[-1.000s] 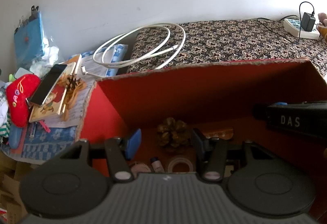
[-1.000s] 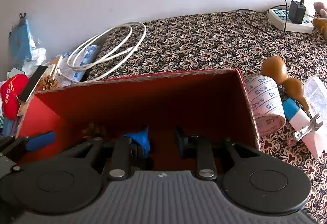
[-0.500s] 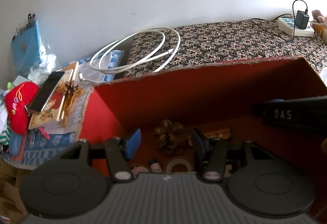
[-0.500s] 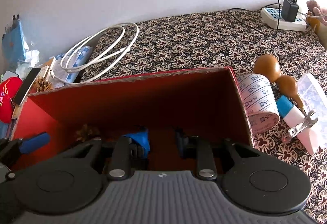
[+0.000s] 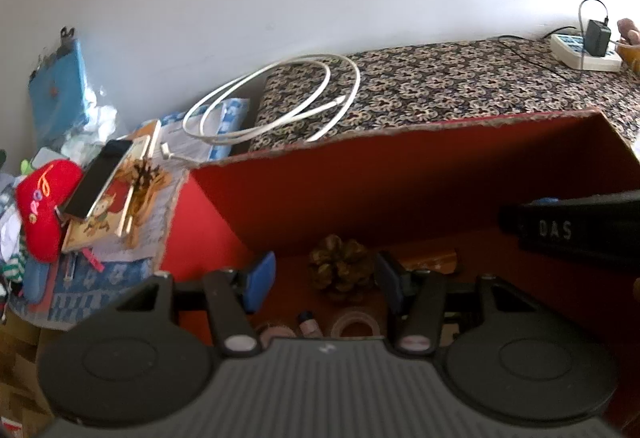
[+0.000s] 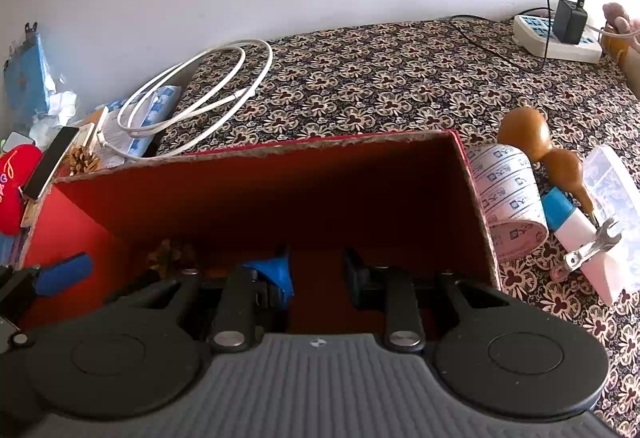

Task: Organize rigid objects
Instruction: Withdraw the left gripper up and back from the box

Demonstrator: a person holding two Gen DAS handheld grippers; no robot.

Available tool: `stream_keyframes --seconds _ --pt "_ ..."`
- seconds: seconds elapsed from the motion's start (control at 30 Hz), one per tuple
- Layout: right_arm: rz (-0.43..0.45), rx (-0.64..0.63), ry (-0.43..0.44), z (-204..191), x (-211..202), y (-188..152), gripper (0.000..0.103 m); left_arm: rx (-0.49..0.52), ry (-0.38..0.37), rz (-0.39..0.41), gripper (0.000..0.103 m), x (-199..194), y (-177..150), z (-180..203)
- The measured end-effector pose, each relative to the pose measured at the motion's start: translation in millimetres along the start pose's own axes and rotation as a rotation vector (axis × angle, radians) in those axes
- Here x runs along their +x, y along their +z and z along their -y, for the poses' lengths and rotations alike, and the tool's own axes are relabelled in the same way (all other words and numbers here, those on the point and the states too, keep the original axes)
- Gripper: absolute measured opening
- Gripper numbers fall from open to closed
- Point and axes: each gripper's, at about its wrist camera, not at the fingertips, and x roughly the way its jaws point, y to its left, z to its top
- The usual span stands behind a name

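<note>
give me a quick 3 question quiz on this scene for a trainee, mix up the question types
1. True or false: the pine cone lies inside the red box.
2. Multiple choice: what lies just outside the box's right wall? A) the roll of printed tape B) a coffee mug C) a pair of scissors
3. Fill in: the white cable lies coiled partly on the patterned ______.

Key: 1 true; 2 A; 3 cloth

The left gripper has its jaws apart with nothing between them; the right gripper also holds nothing.
</note>
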Motion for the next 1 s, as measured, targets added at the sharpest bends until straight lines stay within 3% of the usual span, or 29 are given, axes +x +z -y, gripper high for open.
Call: stream_keyframes --seconds 0.4,0.6,0.83,1.0 --pt "0.019 -0.006 -0.03 0 -6 0 0.011 -0.01 0.029 0.015 0.059 -21 -5 -2" --pt "0.055 0.005 -0.04 2 -43 -4 0.012 -0.023 0.059 0.027 0.061 -64 -9 -6" --pt "0.085 0.043 -0.034 1 -84 -20 0.013 -0.019 -0.014 0.081 0.061 -110 -23 -9" --pt "0.119 -0.002 -0.065 -8 -113 -40 0.014 -0.019 -0.016 0.109 0.063 -134 -33 -7"
